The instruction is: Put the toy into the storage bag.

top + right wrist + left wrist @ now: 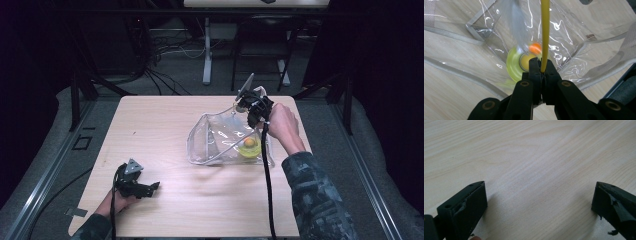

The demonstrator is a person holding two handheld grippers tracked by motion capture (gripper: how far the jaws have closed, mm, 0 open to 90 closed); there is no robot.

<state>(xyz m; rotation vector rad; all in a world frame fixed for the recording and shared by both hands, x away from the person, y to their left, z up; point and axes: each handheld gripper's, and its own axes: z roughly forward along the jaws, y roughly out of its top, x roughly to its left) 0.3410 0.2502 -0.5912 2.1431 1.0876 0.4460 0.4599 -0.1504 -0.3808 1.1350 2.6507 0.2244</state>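
While right gripper [541, 65] pinches yellow cord [545, 32] — left gripper [155, 186] gapes.

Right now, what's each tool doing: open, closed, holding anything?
Left tool: open, nothing between its jaws, low over the table.
Right tool: closed on a thin yellow strip, above the clear plastic bag.

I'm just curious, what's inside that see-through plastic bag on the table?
Through the clear bag a yellow-green round thing with an orange blob shows. What it is stays blurred. The right tongs pinch a yellow cord above it.
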